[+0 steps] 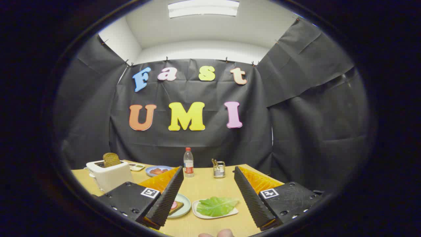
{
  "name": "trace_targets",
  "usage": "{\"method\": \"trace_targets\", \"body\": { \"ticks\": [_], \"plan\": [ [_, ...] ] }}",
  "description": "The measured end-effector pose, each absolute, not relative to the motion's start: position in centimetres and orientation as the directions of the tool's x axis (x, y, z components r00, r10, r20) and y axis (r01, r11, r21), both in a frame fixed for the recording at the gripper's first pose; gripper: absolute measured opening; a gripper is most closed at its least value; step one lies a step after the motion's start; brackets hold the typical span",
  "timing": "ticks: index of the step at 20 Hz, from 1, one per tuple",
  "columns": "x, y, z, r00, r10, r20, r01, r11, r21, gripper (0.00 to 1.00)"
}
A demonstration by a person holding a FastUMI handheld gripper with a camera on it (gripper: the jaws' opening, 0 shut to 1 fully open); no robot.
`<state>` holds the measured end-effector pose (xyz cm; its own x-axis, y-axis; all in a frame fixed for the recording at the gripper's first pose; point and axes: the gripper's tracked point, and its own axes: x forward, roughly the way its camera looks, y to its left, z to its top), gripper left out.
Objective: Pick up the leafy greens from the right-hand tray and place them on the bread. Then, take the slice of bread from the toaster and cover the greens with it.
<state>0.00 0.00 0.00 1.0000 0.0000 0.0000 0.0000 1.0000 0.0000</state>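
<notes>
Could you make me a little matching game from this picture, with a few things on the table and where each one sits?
Things:
1. leafy greens
2. slice of bread
3. water bottle
4. hand-held gripper

Places or states:
A. sticking up out of the white toaster
B. open, fingers spread wide
C. standing at the far side of the table
D. lying on a white tray between the fingers

Pairs: 1-D, 2-A, 3-C, 4-B

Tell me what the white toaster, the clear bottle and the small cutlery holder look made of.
White toaster: probably matte plastic, with no metallic glare. Clear bottle: likely plastic, see-through with a red cap. Small cutlery holder: seemingly shiny metal. The open gripper hovers over the table.
</notes>
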Motion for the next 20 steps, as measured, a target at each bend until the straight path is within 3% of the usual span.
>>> {"method": "trace_targets", "body": {
  "ticks": [20],
  "plan": [
    [-0.9, 1.5, -0.5, 0.999, 0.036, 0.026, -0.034, 0.997, -0.066, 0.95]
  ]
}}
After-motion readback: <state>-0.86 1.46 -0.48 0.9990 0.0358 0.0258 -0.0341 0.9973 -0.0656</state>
